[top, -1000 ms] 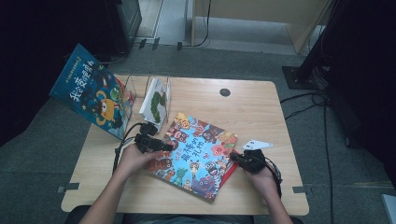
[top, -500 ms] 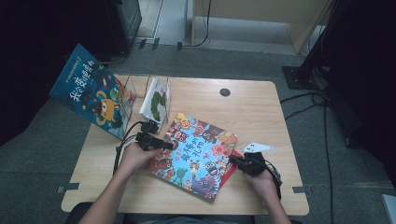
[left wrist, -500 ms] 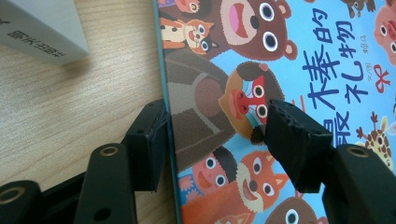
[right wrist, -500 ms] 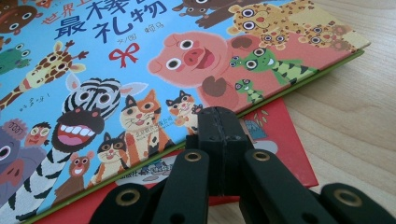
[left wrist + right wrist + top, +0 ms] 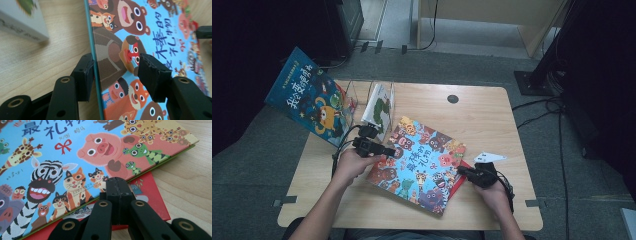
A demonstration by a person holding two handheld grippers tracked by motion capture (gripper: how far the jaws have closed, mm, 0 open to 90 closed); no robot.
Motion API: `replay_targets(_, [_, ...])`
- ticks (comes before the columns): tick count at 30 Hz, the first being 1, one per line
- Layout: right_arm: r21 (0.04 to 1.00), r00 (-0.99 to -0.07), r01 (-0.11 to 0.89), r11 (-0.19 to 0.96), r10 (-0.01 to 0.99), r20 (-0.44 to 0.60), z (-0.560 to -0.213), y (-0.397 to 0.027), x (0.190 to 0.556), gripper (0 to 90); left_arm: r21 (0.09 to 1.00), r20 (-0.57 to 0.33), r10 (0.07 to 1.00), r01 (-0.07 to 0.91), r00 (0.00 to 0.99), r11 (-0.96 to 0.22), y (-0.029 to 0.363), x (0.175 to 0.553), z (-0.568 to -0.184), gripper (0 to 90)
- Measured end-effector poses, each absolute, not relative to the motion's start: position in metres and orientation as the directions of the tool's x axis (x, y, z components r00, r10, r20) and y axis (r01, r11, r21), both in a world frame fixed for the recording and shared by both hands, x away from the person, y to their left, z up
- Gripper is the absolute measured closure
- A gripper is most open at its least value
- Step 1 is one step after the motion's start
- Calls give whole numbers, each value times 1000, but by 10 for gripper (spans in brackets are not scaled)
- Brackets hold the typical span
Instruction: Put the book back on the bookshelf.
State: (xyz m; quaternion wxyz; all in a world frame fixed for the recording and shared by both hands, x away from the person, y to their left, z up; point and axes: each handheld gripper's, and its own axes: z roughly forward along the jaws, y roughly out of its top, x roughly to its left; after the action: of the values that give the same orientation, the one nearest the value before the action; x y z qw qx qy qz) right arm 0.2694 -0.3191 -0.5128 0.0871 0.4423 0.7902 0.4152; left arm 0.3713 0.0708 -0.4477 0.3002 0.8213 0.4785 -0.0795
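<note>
Left tongs (image 5: 113,71) closing round lifted book (image 5: 422,162) edge.

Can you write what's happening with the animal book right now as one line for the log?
left hand-held gripper: jaws just closing around animal book edge, not yet pressing | right hand-held gripper: shut, on red book | table

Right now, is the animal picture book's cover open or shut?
Cannot tell. The left tongs straddle the animal picture book at its edge, pads not yet pressing.
</note>
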Motion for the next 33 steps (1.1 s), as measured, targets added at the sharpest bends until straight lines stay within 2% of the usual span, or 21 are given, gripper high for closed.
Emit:
replay_targets(5, [736,-597,626,259,766,238,-514,-320,271,900,425,-391,727,812,564,-400,65,370,-420,479])
replay_targets(11, [741,-603,621,255,759,245,-515,-319,275,900,431,-414,706,807,574,-403,62,369,-396,504])
replay_targets(16, [745,-607,624,238,748,269,-516,-315,281,900,403,-505,651,822,566,-403,53,369,-386,549])
replay_targets(21, [748,-625,605,271,744,237,-515,-304,286,900,412,-465,672,813,576,-412,44,370,-368,602])
replay_targets(25, [757,-646,588,285,728,228,-516,-295,290,900,366,-466,661,808,588,-461,33,375,-367,623])
replay_targets(27, [763,-663,569,307,720,205,-515,-290,292,900,373,-488,645,809,588,-454,33,377,-364,652])
replay_targets(33, [762,-681,544,351,715,157,-513,-276,296,900,376,-441,664,796,604,-474,29,379,-349,672])
